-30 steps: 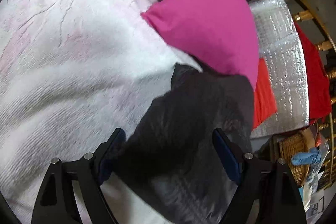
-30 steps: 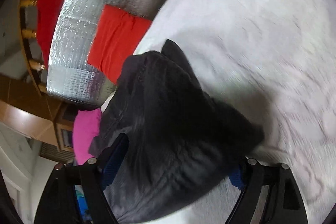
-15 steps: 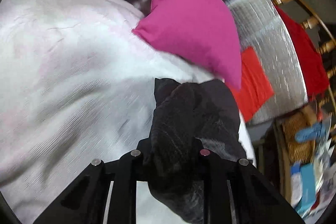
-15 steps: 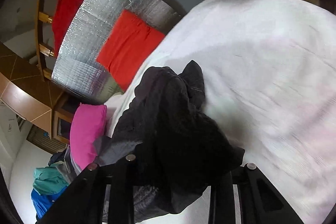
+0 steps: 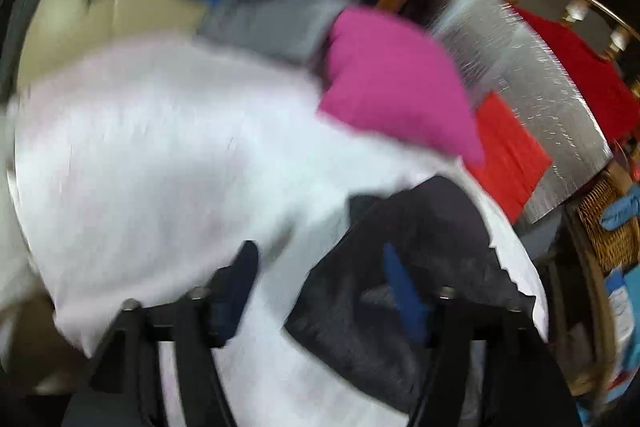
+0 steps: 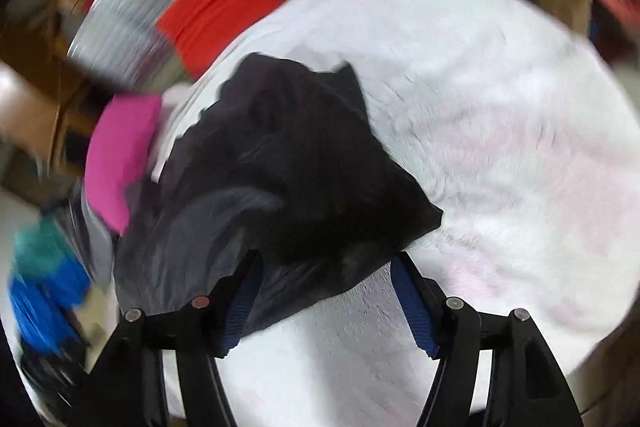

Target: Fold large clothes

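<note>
A black garment lies bunched on the white bed cover. In the right wrist view my right gripper hovers over the garment's near edge. Its jaws are opening and the blue pads stand clear of the cloth. In the left wrist view the same black garment lies under and past the right finger. My left gripper is also opening, with white cover under its left finger and no pad pressing on the cloth. Both views are blurred by motion.
A pink pillow and a grey folded cloth lie at the far side of the bed. Beyond it are a silver foil sheet with red cloths, a wicker basket, and blue and teal clothes.
Half a second ago both grippers were shut on the black garment and lifting it. Now both stand open, the garment has dropped onto the white cover, and both views have pulled up and back.
</note>
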Demonstrator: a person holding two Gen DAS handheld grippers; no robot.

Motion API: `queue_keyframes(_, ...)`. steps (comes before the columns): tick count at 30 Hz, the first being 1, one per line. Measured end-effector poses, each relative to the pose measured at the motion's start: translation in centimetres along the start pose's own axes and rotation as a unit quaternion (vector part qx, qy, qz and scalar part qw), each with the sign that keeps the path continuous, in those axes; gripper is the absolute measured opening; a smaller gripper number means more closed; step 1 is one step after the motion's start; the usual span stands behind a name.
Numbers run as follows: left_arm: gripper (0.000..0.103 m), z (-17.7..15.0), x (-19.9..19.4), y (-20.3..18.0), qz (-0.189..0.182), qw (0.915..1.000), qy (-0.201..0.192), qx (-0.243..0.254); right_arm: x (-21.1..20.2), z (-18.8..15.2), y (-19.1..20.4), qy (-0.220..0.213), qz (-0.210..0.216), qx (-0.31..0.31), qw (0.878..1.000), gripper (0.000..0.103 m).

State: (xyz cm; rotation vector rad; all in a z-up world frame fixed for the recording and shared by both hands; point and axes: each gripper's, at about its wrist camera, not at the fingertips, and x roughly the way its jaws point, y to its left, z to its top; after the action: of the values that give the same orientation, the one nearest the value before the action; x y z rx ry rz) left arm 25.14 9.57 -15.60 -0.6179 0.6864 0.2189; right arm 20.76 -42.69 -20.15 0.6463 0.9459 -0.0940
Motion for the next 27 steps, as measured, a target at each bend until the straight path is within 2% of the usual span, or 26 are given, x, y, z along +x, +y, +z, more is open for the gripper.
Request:
queue_keyframes(1, 0.079, 0.1, 0.5, -1.8, -0.003, 0.9994, -0.002, 0.034, -0.6, 0.6, 1.2, -0.010, 0.000, -0.023, 1.000, 0.070)
queue_keyframes(2, 0.080, 0.0, 1.3, -2.7, -0.005, 0.9983, 0.010, 0.056, -0.9, 1.4, 2.6, -0.022, 0.004, -0.041, 0.999, 0.071)
queue_keyframes(4, 0.080, -0.7, 3.8, -4.8, -0.002, 0.9945, 0.043, 0.096, -0.7, 3.0, 5.6, -0.046, 0.008, -0.085, 0.995, 0.081)
queue_keyframes(6, 0.080, -2.3, 7.2, -6.0, 0.007, 0.9889, 0.083, 0.123, 1.3, 4.7, 8.6, -0.047, 0.008, -0.132, 0.990, 0.082)
queue_keyframes(7, 0.080, -3.4, 9.2, -6.2, 0.019, 0.9854, 0.101, 0.136, 2.8, 5.6, 9.9, -0.040, 0.007, -0.148, 0.988, 0.083)
queue_keyframes(9, 0.081, -4.3, 11.4, -6.4, 0.043, 0.9821, 0.109, 0.147, 6.1, 7.3, 12.3, -0.018, -0.003, -0.175, 0.984, 0.083)
queue_keyframes(12, 0.084, -3.8, 12.3, -7.6, 0.048, 0.9829, 0.089, 0.154, 11.2, 8.8, 14.4, 0.015, -0.033, -0.211, 0.977, 0.083)
queue_keyframes(14, 0.086, -3.5, 13.5, -7.8, 0.056, 0.9805, 0.089, 0.166, 16.0, 9.1, 16.1, 0.058, -0.072, -0.249, 0.964, 0.083)
queue_keyframes(16, 0.086, -3.3, 14.4, -8.1, 0.059, 0.9800, 0.092, 0.166, 19.2, 8.9, 16.8, 0.087, -0.110, -0.281, 0.949, 0.083)
queue_keyframes(17, 0.086, -3.0, 14.8, -8.3, 0.060, 0.9802, 0.093, 0.164, 19.8, 8.6, 16.9, 0.090, -0.115, -0.288, 0.946, 0.081)
queue_keyframes(18, 0.086, -2.8, 15.0, -8.5, 0.062, 0.9801, 0.094, 0.164, 20.3, 8.7, 17.3, 0.085, -0.114, -0.295, 0.945, 0.065)
queue_keyframes(19, 0.086, -2.6, 15.0, -8.6, 0.063, 0.9802, 0.093, 0.163, 20.3, 8.9, 17.6, 0.078, -0.124, -0.302, 0.942, 0.033)
queue_keyframes(20, 0.086, -2.1, 15.3, -8.8, 0.063, 0.9807, 0.091, 0.161, 20.3, 9.4, 17.9, 0.062, -0.147, -0.304, 0.939, 0.023)
queue_keyframes(22, 0.086, -1.5, 16.1, -9.3, 0.066, 0.9815, 0.090, 0.156, 20.2, 10.3, 18.2, 0.040, -0.156, -0.294, 0.942, 0.016)
queue_keyframes(25, 0.086, -0.9, 16.7, -8.7, 0.066, 0.9856, 0.087, 0.130, 21.0, 11.5, 17.6, 0.011, -0.168, -0.274, 0.947, 0.014)
queue_keyframes(27, 0.086, -0.4, 18.1, -8.4, 0.065, 0.9868, 0.102, 0.109, 21.6, 12.0, 16.6, -0.004, -0.166, -0.245, 0.955, 0.014)
